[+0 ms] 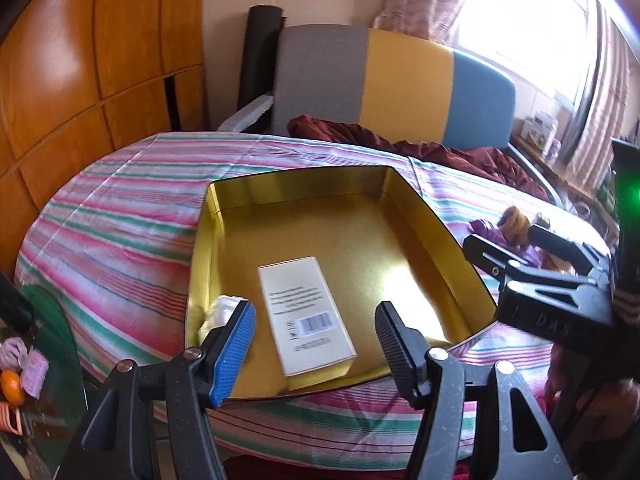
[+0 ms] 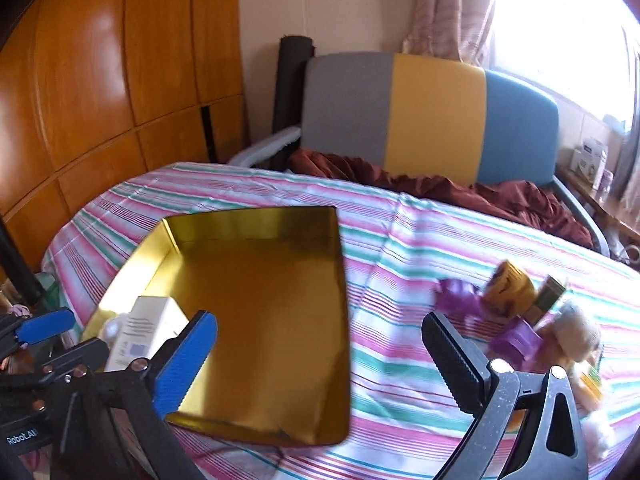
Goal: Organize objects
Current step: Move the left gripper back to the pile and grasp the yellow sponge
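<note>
Two fisheye views look down over a bed (image 1: pixel 120 216) covered with a sheet striped in pink, green and white.

In the left wrist view, a shallow gold metal tin (image 1: pixel 404 208) lies open on the sheet at the centre of the frame. A cream-white carton with a barcode (image 1: pixel 306 314) lies flat on the tin's floor near its lower edge. A small white crumpled item (image 1: pixel 222 310) sits in the tin's lower left corner. The left hand-held gripper (image 1: pixel 316 332) hangs over the lower part of the tin with its jaws partly apart and nothing between them; the carton shows in the gap below. At the right edge, the right hand-held gripper (image 1: pixel 516 248) reaches in from the side, beyond the tin's right wall.

In the right wrist view, the right hand-held gripper (image 2: pixel 320 344) has its jaws spread wide and empty above the tin's right wall and the sheet. To the right on the sheet lies a blurred cluster of small things: purple items (image 2: pixel 516 338), a yellow carton (image 2: pixel 510 282), a dark green box (image 2: pixel 550 292) and a pale fluffy toy (image 2: pixel 576 334).

At the head of the bed stand a grey, yellow and blue headboard (image 2: pixel 432 116) and a rumpled maroon blanket (image 2: pixel 460 190). Wooden wardrobe doors (image 2: pixel 100 80) fill the upper left.
</note>
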### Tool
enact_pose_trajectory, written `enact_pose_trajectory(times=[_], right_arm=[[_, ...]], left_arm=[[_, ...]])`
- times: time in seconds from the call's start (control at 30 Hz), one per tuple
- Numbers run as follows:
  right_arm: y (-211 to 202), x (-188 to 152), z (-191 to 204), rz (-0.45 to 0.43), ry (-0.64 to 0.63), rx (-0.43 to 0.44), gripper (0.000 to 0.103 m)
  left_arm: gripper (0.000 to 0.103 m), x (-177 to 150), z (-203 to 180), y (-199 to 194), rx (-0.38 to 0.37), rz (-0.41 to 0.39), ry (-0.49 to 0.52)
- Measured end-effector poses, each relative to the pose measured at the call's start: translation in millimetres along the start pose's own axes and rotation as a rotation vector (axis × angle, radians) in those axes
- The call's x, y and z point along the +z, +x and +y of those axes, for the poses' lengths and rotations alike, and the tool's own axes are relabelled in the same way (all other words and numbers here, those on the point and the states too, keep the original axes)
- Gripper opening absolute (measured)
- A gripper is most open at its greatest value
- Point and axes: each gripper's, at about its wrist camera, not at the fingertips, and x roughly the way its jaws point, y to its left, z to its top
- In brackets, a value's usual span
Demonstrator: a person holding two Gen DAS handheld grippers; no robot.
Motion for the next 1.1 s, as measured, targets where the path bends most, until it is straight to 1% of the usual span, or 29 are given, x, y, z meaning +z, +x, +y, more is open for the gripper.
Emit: enact_pose_trajectory(times=[0.07, 0.17, 0.23, 0.37, 0.5, 0.53, 0.63, 0.67, 0.77, 0.87, 0.9, 0.97, 1.0, 1.03, 1.1], right_arm=[[-1, 0, -16, 0.019, 0.036, -0.022, 0.103], [-7, -3, -43, 0.023, 0.102, -0.069, 0.103], [-13, -3, -62, 0.031, 0.14, -0.081, 0.103], [-29, -9, -108, 0.033, 0.205, -0.147, 0.103], [-49, -13, -155, 0.036, 0.285, -0.18, 0.103], [-54, -15, -169, 0.037, 0.315, -0.179, 0.103], [-64, -24, -215, 0.042, 0.468, -0.087, 0.103], [-67, -28, -230, 0.052, 0.514, -0.076, 0.103], [-74, -40, -263, 0.055, 0.589, -0.103, 0.103], [-81, -54, -288, 0.042, 0.672, -0.108, 0.103], [-83, -59, -295, 0.037, 0.701, -0.109, 0.103], [-86, -66, -308, 0.012, 0.776, -0.074, 0.103], [-87, -67, -311, -0.002, 0.803, -0.055, 0.103], [-84, -67, -313, -0.004, 0.817, -0.051, 0.103], [-84, -68, -312, -0.006, 0.82, -0.042, 0.103]], left_arm=[[0.063, 0, -8, -1, -0.001, -0.009, 0.03], [0.063, 2, -20, 0, -0.02, -0.007, 0.061], [0.063, 3, -28, 2, -0.038, -0.002, 0.078], [0.063, 6, -46, 5, -0.085, 0.01, 0.119], [0.063, 7, -65, 9, -0.153, 0.031, 0.161], [0.063, 8, -71, 11, -0.173, 0.038, 0.17], [0.063, 8, -88, 15, -0.22, 0.056, 0.21], [0.063, 8, -95, 16, -0.236, 0.06, 0.223], [0.063, 11, -113, 19, -0.297, 0.079, 0.255], [0.063, 12, -136, 25, -0.364, 0.116, 0.293], [0.063, 13, -144, 30, -0.397, 0.141, 0.307], [0.063, 13, -158, 37, -0.452, 0.188, 0.317], [0.063, 13, -170, 43, -0.491, 0.223, 0.33], [0.063, 12, -178, 46, -0.509, 0.235, 0.343], [0.063, 8, -200, 51, -0.533, 0.255, 0.401]])
